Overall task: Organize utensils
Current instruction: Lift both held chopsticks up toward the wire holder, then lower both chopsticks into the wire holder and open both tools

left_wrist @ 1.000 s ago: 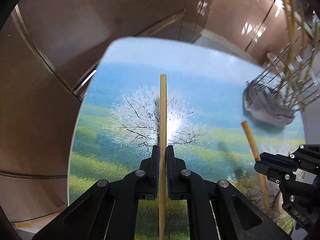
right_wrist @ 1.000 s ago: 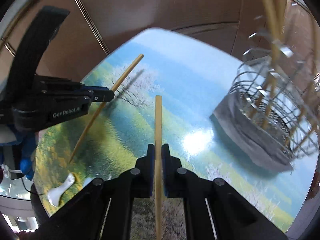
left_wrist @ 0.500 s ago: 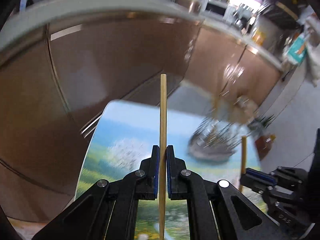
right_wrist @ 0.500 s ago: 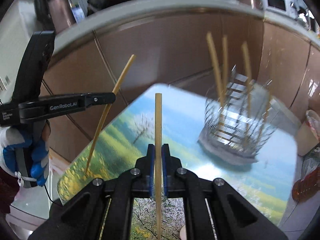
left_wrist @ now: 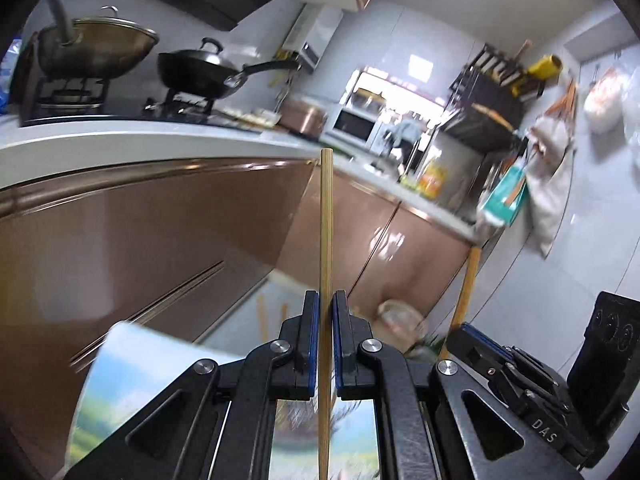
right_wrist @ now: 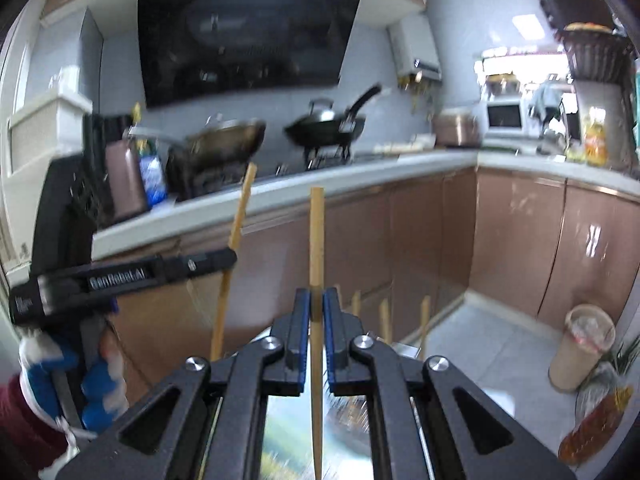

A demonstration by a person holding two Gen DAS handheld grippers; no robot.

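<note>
My left gripper (left_wrist: 326, 304) is shut on a wooden chopstick (left_wrist: 325, 216) that points up along the fingers. My right gripper (right_wrist: 316, 300) is shut on a second wooden chopstick (right_wrist: 316, 240), also upright. Both grippers are tilted up toward the kitchen counter. In the right wrist view the left gripper (right_wrist: 224, 260) and its chopstick (right_wrist: 236, 232) stand to the left. In the left wrist view the right gripper (left_wrist: 460, 334) and its chopstick (left_wrist: 466, 288) stand to the right. Tips of several chopsticks (right_wrist: 384, 316) in the wire holder poke up behind my right fingers. The holder itself is mostly hidden.
The table with the landscape print (left_wrist: 120, 380) lies low in both views. Brown cabinets (left_wrist: 140, 240) and a white counter (right_wrist: 360, 176) with a wok (left_wrist: 200, 68) and a pot (left_wrist: 88, 48) are ahead. A plastic cup (right_wrist: 580, 344) stands on the floor at right.
Both grippers have tilted upward from looking down at the table to facing the counter and stove. Each still holds its chopstick. The wire holder has dropped out of view below.
</note>
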